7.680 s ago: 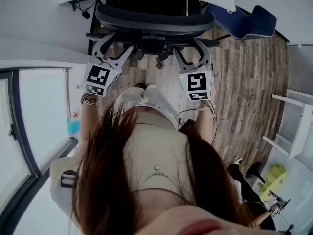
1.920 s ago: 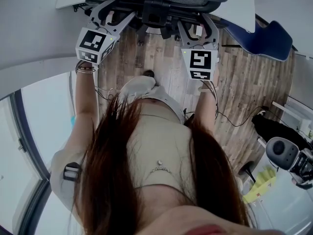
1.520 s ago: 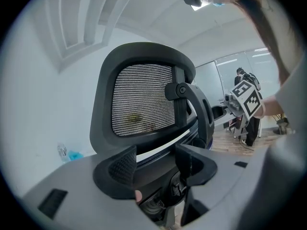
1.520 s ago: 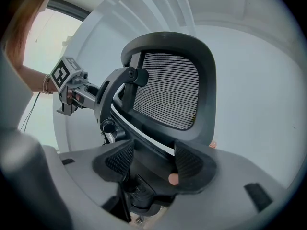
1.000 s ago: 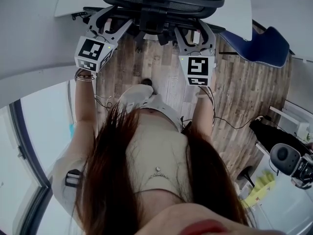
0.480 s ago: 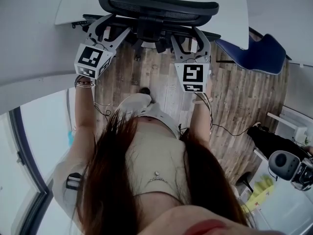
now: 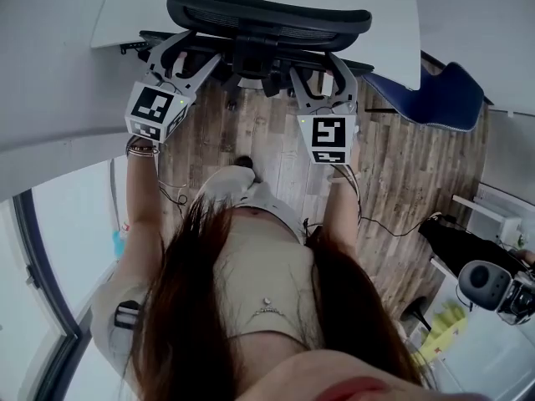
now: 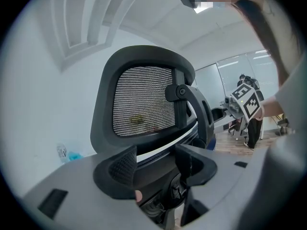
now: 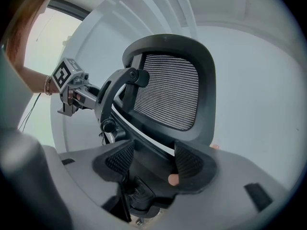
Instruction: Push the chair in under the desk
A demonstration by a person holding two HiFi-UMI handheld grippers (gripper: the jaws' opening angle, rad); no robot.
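A black mesh-back office chair (image 7: 267, 19) stands against the white desk (image 7: 393, 23), its seat hidden under the desktop. My left gripper (image 7: 180, 53) and right gripper (image 7: 322, 69) reach to the lower frame of the backrest, one on each side of the centre post. In the left gripper view the mesh backrest (image 8: 144, 99) rises ahead, and the left gripper (image 8: 156, 159) is open with the chair's back frame lying across the gap. In the right gripper view the right gripper (image 9: 153, 157) is open in the same way below the backrest (image 9: 172, 90).
A blue seat (image 7: 435, 94) lies on the wood floor (image 7: 401, 174) right of the desk. A cable (image 7: 393, 224) trails over the floor. A glass partition (image 7: 75, 224) runs along the left. A white shelf (image 7: 493, 215) and a round device (image 7: 485, 282) stand at the right.
Since the earliest frame the chair has gone further under the desk, and both grippers and the person have followed it forward. Over the last half second almost nothing has shifted.
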